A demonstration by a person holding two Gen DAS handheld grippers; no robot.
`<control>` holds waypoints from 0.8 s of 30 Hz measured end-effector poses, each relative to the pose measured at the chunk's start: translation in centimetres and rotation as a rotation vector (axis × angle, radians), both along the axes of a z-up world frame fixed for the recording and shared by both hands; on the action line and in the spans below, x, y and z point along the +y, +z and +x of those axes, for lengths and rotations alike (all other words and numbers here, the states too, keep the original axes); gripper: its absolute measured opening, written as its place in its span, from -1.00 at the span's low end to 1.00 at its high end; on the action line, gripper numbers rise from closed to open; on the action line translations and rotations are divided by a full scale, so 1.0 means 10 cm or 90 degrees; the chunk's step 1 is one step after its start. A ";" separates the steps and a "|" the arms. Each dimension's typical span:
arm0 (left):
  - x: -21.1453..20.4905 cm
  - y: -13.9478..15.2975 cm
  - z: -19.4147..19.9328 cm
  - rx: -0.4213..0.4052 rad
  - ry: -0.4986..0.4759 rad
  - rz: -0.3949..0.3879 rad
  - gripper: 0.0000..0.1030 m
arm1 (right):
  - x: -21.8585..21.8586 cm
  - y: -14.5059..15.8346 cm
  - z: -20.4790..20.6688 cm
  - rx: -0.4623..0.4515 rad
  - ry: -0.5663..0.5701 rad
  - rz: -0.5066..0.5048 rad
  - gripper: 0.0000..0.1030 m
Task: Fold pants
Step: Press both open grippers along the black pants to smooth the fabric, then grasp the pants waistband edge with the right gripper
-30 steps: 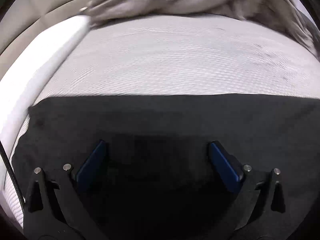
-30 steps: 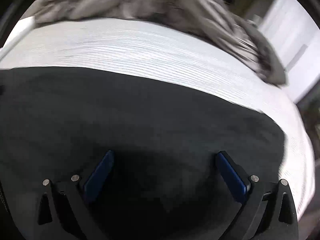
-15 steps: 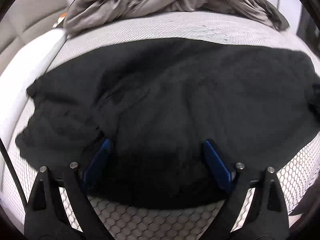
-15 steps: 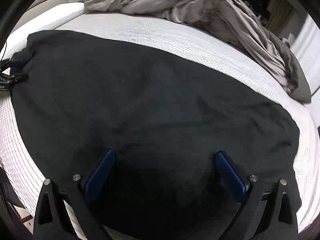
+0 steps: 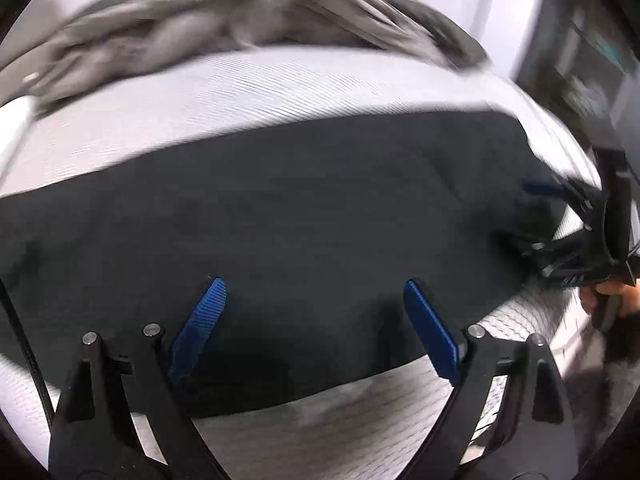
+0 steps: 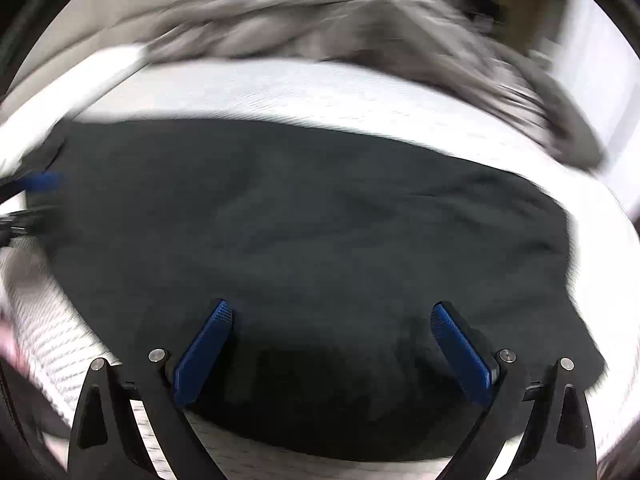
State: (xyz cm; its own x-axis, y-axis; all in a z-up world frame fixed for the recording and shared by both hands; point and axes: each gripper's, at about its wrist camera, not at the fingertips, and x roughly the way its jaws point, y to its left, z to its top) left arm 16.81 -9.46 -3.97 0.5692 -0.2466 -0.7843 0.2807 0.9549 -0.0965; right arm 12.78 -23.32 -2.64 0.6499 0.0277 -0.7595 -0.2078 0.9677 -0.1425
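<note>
Both pairs of jaws stood apart with nothing pinched between them. Your left gripper (image 5: 314,300) filled the bottom of the left wrist view, its blue pads (image 5: 198,330) spread wide and closing a little, with only the dark cloth lying beneath the gap rather than clamped in it. Your right gripper (image 6: 330,322) sat at the bottom of the right wrist view in the same spread stance, its blue pads (image 6: 460,354) well clear of each other and poised over the fabric, not biting it. The black pants (image 5: 300,216) lay across the middle of both views as one broad dark slab, spread flat on the white textured mattress (image 5: 248,92), whose pale surface showed above the cloth and again as a strip along the lower edge near the grippers. A rumpled grey blanket (image 6: 320,24) was heaped along the top of both frames, beyond the far edge of the pants. At the right edge of the left wrist view you could see your other gripper reaching onto the right end of the pants, with a bit of your hand (image 5: 604,298) behind it; at the left edge of the right wrist view a blurred blue pad marked the left gripper at the opposite end. Both views were smeared by motion, so fine creases in the cloth could not be made out.
</note>
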 end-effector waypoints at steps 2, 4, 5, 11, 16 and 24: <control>-0.23 -0.19 0.07 0.030 -0.019 0.055 0.76 | -0.08 -0.10 0.03 0.010 0.016 -0.020 0.95; -0.25 -0.25 0.08 0.029 -0.018 0.063 0.89 | -0.48 -0.15 0.03 0.020 -0.032 -0.003 0.95; -0.23 -0.25 0.08 0.031 -0.012 0.056 0.93 | -0.70 -0.13 0.04 0.015 -0.069 0.003 0.95; -0.09 -0.26 -0.04 0.031 0.002 0.048 0.94 | -2.36 -0.15 -0.22 -0.030 -0.345 0.111 0.96; -0.05 -0.04 -0.16 -0.013 0.044 0.016 0.90 | -2.79 -0.07 -0.66 -0.051 -0.348 0.366 0.87; -0.28 -0.02 0.00 -0.021 0.026 -0.007 0.90 | -3.16 -0.35 -0.41 -0.087 -0.324 0.685 0.82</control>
State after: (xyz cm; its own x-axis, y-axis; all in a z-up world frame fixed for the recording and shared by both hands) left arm 16.86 -12.29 -4.15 0.6047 -0.2319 -0.7619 0.2452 0.9644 -0.0989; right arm 8.73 -54.91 -6.17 0.8437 0.3228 -0.4289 0.1874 0.5716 0.7989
